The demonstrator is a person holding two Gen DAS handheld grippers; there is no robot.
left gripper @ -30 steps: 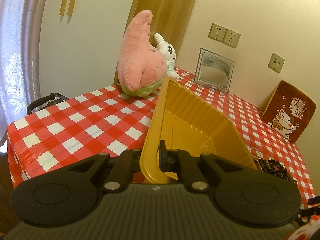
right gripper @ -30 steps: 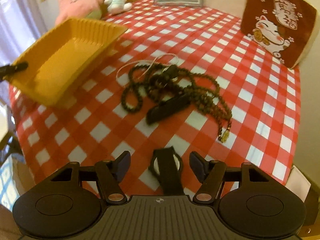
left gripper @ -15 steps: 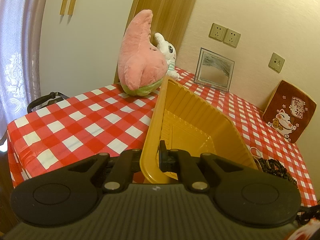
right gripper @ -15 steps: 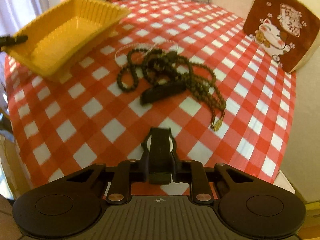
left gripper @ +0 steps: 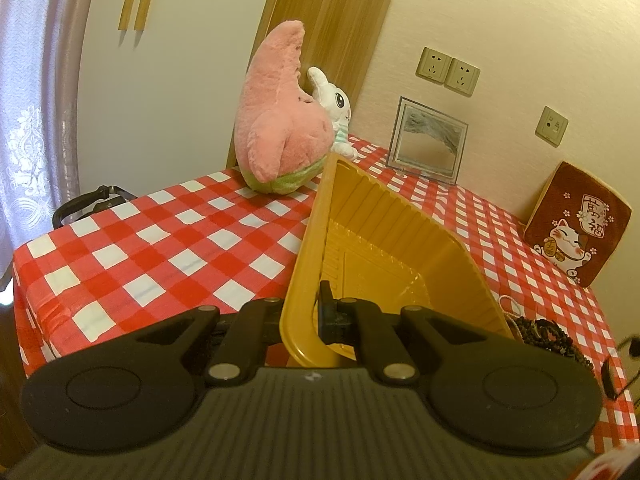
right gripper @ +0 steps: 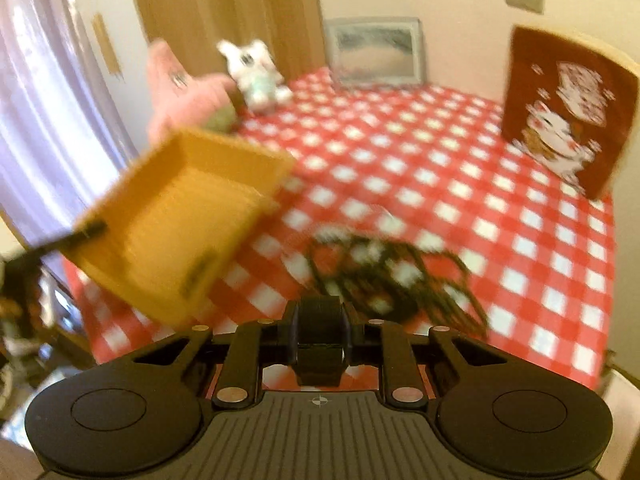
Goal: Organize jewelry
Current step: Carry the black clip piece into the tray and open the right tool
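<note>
My left gripper [left gripper: 308, 314] is shut on the near rim of a yellow plastic tray [left gripper: 400, 240] and holds it tipped up over the red checked tablecloth [left gripper: 160, 240]. In the blurred right wrist view the tray [right gripper: 180, 216] hangs at the left, its hollow facing right. My right gripper [right gripper: 320, 338] is shut on a black watch-like band [right gripper: 320, 316] and holds it above the cloth. A tangle of dark bead necklaces [right gripper: 392, 276] lies on the cloth just beyond the band. That tangle [left gripper: 548, 332] also shows to the right of the tray in the left wrist view.
A pink plush [left gripper: 280, 120] and a white bunny plush [left gripper: 336, 112] sit at the table's far corner. A framed picture [left gripper: 428, 144] and a brown lucky-cat cushion [left gripper: 576, 224] lean on the wall. A black handle [left gripper: 92, 200] sticks up beyond the left table edge.
My right gripper closed on the black band lying on the cloth, then rose with it and tilted up toward the room. The left gripper and the tray have not moved.
</note>
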